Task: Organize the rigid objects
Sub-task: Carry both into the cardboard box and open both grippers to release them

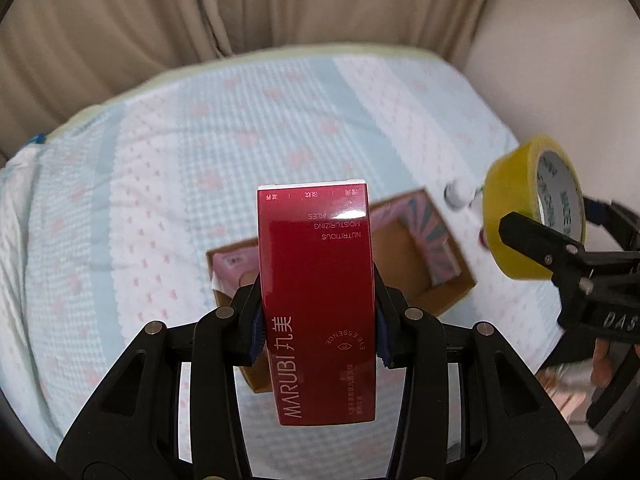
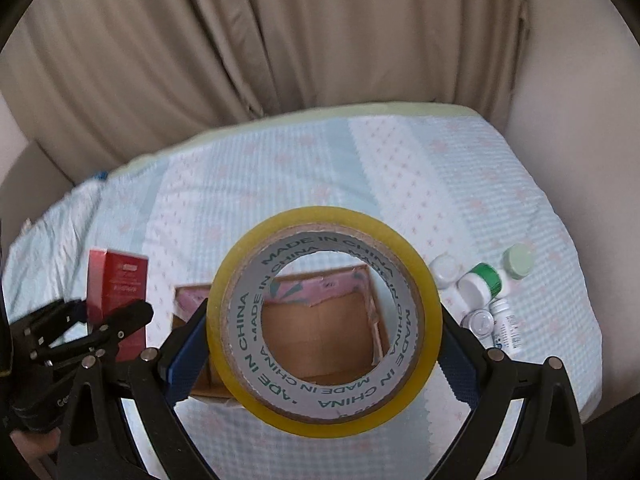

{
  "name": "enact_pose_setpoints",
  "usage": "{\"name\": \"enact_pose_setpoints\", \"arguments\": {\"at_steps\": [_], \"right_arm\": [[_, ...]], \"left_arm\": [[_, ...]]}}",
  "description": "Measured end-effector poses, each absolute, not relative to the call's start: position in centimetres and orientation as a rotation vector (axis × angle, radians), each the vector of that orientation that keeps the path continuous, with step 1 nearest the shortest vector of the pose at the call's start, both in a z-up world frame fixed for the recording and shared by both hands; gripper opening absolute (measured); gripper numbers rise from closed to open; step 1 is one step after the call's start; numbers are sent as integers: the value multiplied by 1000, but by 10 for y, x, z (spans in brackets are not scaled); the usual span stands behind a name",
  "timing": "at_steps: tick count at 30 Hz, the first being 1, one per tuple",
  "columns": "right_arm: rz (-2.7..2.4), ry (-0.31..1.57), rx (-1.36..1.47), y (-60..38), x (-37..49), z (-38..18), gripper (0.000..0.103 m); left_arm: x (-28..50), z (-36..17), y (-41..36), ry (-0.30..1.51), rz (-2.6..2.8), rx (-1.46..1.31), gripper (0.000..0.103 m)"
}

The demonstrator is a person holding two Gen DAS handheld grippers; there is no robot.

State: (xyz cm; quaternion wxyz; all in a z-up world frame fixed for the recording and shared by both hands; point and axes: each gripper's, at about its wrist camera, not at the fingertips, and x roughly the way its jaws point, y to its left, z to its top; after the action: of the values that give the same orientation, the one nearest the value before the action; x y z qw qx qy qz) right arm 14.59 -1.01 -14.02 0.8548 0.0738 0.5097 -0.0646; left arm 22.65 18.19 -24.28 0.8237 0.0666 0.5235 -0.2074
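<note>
Two grippers are in view, each holding one item: one red carton and one roll of tape. One open cardboard box point(image 2: 320, 320) sits on the bedspread point(image 2: 280, 184), and a cluster of about five small containers point(image 2: 480, 288) lies just to its right: a white jar, a white bottle with a green cap, a pale green lid, a clear round case and a small labelled dropper bottle. The left gripper point(image 1: 318, 328) is clamped on the carton point(image 1: 318, 280), its blue-padded fingers point(image 1: 256, 332) pressing the two narrow sides near mid-length. The carton is glossy dark red with a white end edge and the lettering "MARUBI" and "EYE ESSENCE"; its long axis runs straight away from the left wrist camera, white end farthest, and it is held in the air above the near left part of the box. The right gripper point(image 2: 324, 360) is closed on the tape point(image 2: 324, 320), gripping the outer rim on both sides. The tape is yellow-tinted with a grey core printed "MADE IN CHINA" in green. Its hole faces the right wrist camera, so the roll axis points forward along the fingers, and the box interior shows through the hole. The roll is in the air above the box.
</note>
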Motion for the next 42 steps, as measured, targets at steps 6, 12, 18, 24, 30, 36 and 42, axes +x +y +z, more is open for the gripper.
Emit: {"name": "enact_pose_setpoints", "arguments": {"at_steps": [6,12,18,24,30,36,42], "right_arm": [[-18,1140,0,9,160,-194,98],[146,1220,-118,21,179,-272,98],[216,1309,-161,24,192,-335,98],[260,1355,-156,26,201,-351,98],[306,1416,-167,30,206,-358,99],[338,1394,-117,28,203,-354,103],[328,1397,-144,29,199,-352,103]], "left_arm": [[253,-310,175,1215,-460,242,38],[285,-377,168,1315,-489,302,38],[299,-419,149,1367,-537,370,38],[300,-427,144,1400,-540,378,38],[308,-424,146,1438,-554,321,101],[313,-418,147,1414,-534,289,103],[311,-413,150,1405,-515,283,103]]}}
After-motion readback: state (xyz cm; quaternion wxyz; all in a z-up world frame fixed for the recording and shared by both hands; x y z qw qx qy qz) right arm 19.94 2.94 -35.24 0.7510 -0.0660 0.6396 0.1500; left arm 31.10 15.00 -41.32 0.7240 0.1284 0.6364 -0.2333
